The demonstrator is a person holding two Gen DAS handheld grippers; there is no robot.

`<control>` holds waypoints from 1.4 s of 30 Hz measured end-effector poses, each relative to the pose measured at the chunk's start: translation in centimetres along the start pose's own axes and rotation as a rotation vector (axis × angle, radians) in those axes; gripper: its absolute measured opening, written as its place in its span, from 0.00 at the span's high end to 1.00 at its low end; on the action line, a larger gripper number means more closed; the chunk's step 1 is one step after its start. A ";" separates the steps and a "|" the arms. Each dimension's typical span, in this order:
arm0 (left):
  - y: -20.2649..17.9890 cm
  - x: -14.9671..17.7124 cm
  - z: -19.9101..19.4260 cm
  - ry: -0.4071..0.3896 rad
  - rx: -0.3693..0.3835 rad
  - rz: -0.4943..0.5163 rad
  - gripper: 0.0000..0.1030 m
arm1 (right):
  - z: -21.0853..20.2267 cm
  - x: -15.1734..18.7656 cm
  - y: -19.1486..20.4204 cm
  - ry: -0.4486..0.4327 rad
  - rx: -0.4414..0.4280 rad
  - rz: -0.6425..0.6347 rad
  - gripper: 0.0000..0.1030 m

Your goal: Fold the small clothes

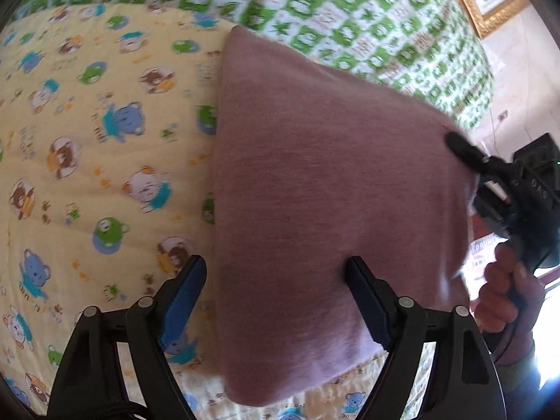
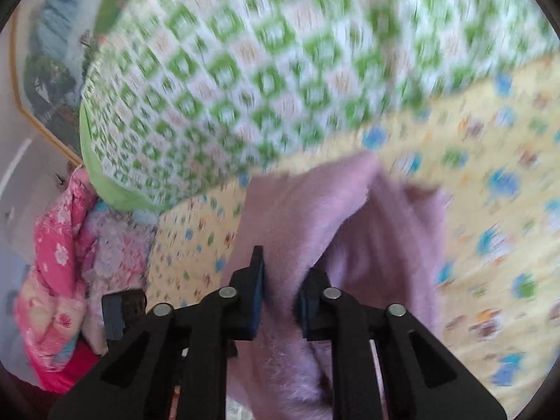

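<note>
A mauve knit garment point(image 1: 332, 192) lies on the yellow bear-print blanket point(image 1: 87, 140), its right side lifted off the bed. My left gripper point(image 1: 276, 262) is open wide near the garment's left edge: one finger hangs over the blanket, the other over the cloth, and neither pad presses on anything. In the left wrist view my right gripper point(image 1: 455, 140) pinches the garment's raised right corner. The blurred right wrist view shows the right gripper point(image 2: 285, 269) with its jaws close together and a fold of the garment point(image 2: 315, 210) clamped between the pads.
A green-and-white patterned quilt point(image 1: 350, 10) is bunched behind the blanket. A gold picture frame point(image 1: 469, 3) hangs at the far right. Pink floral bedding point(image 2: 59, 262) is piled beside the bed. A person's hand point(image 1: 500, 287) holds the right gripper's handle.
</note>
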State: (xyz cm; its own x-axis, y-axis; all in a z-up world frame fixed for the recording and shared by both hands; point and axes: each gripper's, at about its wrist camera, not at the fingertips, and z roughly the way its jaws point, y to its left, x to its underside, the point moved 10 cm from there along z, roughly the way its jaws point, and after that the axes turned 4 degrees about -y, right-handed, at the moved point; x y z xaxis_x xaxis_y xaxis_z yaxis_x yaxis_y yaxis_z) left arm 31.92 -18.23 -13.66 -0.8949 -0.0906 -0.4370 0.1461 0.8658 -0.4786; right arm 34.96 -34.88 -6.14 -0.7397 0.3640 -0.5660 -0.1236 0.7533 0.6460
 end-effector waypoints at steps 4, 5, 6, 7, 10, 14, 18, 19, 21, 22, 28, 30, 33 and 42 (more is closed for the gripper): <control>-0.3 0.8 1.3 0.035 -0.029 0.024 0.18 | 1.6 2.3 -4.9 0.094 0.160 -0.010 0.86; -0.3 1.2 1.7 0.048 -0.031 0.023 0.18 | 2.2 3.1 -6.0 0.115 0.190 -0.018 0.86; -0.3 1.4 2.1 0.056 -0.031 0.022 0.18 | 2.5 3.6 -6.6 0.120 0.205 -0.027 0.86; -0.3 1.6 2.3 0.063 -0.031 0.021 0.18 | 2.7 4.0 -7.3 0.117 0.211 -0.022 0.86; -0.4 1.8 2.6 0.075 -0.032 0.022 0.18 | 2.1 3.6 -8.5 0.053 0.182 0.069 0.86; -0.4 1.8 2.1 0.064 -0.038 0.046 0.18 | 1.4 2.3 -7.5 0.002 0.210 0.012 0.87; -0.4 1.7 3.0 0.083 -0.039 0.018 0.18 | 3.1 3.3 -8.7 0.061 0.280 -0.028 0.86; -0.4 1.8 3.0 0.082 -0.042 0.018 0.18 | 3.1 3.5 -9.0 0.063 0.280 -0.023 0.85; -0.5 1.7 2.8 0.078 -0.048 0.026 0.18 | 2.7 3.4 -9.3 0.052 0.272 0.010 0.72; -0.6 1.7 2.7 0.074 -0.051 0.031 0.18 | 2.3 3.3 -9.3 0.044 0.268 0.026 0.67; -0.1 1.8 1.6 0.053 -0.048 0.015 0.18 | -2.6 4.1 -8.5 -0.030 0.282 0.071 0.49; 0.0 2.2 1.5 0.057 -0.045 0.007 0.18 | -3.6 5.3 -8.1 -0.033 0.272 0.088 0.49; 0.2 2.9 1.4 0.066 -0.042 -0.003 0.18 | -4.3 8.3 -7.6 0.007 0.260 0.104 0.49; -0.1 4.7 0.3 0.088 -0.083 0.066 0.18 | -4.7 13.0 -10.4 0.098 0.436 0.073 0.48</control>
State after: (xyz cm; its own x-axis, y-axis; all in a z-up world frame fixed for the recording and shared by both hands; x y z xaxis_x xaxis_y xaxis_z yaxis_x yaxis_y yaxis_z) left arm 27.87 -18.88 -15.89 -0.9186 0.0087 -0.3950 0.1742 0.9063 -0.3851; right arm 23.52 -40.54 -17.85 -0.7979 0.3867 -0.4625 0.2057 0.8958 0.3941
